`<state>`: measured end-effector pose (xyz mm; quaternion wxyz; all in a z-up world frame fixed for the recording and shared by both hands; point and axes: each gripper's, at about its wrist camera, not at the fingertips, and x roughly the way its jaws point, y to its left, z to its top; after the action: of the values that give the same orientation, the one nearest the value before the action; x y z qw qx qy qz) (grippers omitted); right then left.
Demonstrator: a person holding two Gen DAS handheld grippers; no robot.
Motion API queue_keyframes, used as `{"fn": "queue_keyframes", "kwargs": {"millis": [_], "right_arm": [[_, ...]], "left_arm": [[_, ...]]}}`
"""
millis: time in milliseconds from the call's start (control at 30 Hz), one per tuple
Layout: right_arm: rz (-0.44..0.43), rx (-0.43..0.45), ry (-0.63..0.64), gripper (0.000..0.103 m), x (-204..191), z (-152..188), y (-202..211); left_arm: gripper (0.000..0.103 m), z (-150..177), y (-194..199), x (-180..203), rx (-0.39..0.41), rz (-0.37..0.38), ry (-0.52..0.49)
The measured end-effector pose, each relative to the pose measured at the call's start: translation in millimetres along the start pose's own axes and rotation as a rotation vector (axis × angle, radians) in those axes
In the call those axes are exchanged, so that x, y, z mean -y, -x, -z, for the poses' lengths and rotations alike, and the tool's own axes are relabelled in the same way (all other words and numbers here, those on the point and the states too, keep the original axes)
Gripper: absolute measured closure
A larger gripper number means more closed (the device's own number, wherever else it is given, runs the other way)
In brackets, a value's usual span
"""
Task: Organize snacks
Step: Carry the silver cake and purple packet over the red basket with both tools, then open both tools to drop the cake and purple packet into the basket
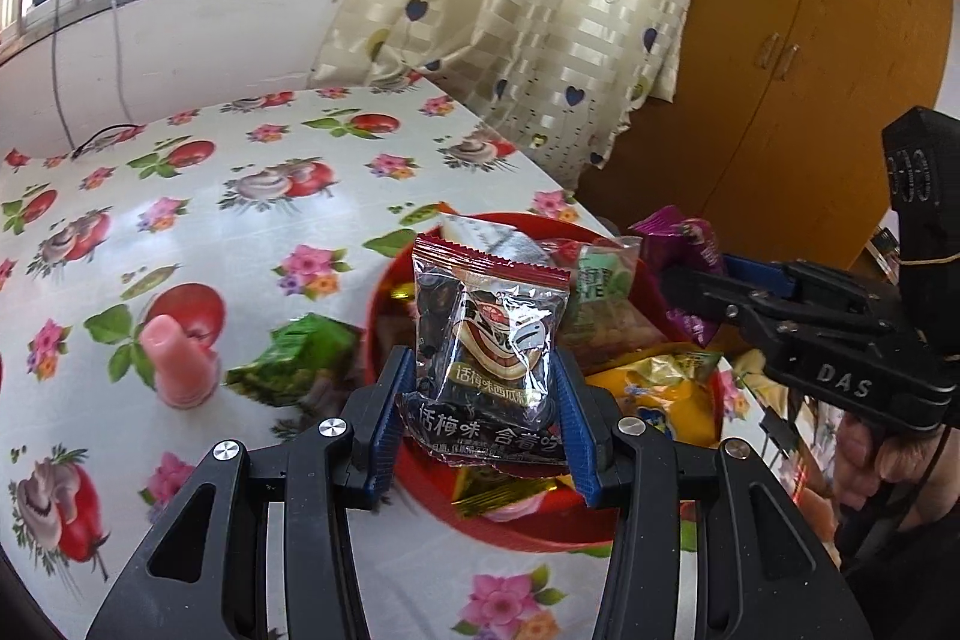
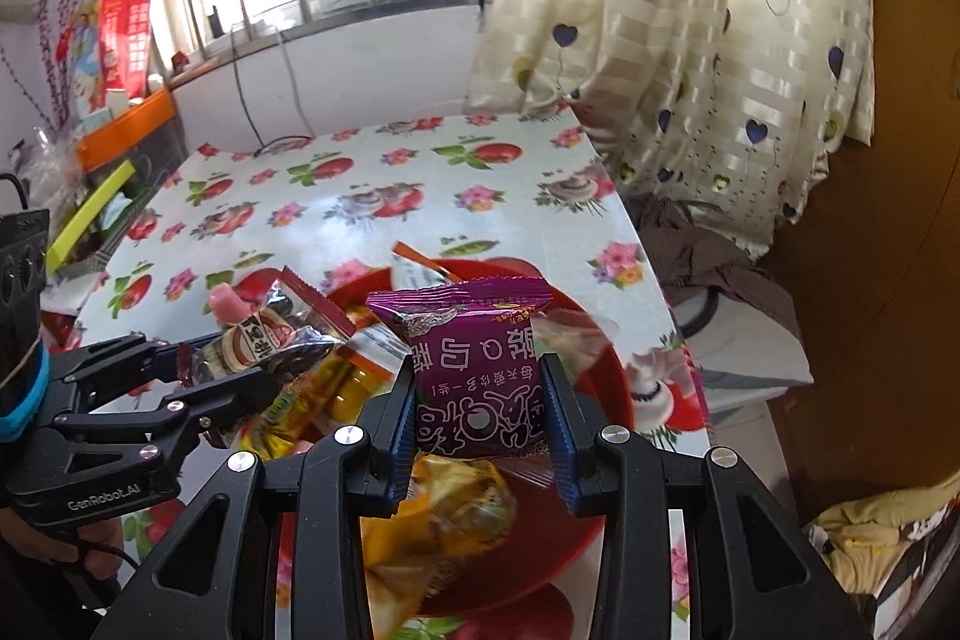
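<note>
Left wrist | left hand-held gripper (image 1: pixel 487 388) clamps seed packet (image 1: pixel 489 340) | right hand-held gripper (image 2: pixel 480 418) clamps purple packet (image 2: pixel 477 370)

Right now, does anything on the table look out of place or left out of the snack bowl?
Yes. A green snack packet and a pink jelly cup sit on the floral tablecloth, left of the red bowl where the other snacks are piled. Both grippers hold packets above it.

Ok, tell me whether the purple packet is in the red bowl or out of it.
Out. The purple packet is lifted above the red bowl, clamped between the right gripper fingers.
</note>
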<state>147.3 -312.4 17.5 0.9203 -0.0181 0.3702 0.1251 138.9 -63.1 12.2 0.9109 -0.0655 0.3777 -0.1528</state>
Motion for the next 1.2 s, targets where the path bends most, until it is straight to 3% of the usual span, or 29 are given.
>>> {"fn": "queue_keyframes", "kwargs": {"millis": [433,733,1067,1200], "right_arm": [[0.022,-0.069,-0.049,0.069,25,16,-23],[0.018,-0.104,-0.069,0.069,29,21,-42],[0.02,-0.109,-0.078,0.067,31,20,-41],[0.021,-0.086,-0.078,0.061,32,20,-32]], "left_arm": [[0.056,-1,-35,29,-0.073,0.072,-0.064],[0.056,1,-58,31,-0.113,0.063,-0.081],[0.055,0,-57,30,-0.125,0.082,-0.08],[0.054,-2,-49,25,-0.1,0.103,-0.052]]}}
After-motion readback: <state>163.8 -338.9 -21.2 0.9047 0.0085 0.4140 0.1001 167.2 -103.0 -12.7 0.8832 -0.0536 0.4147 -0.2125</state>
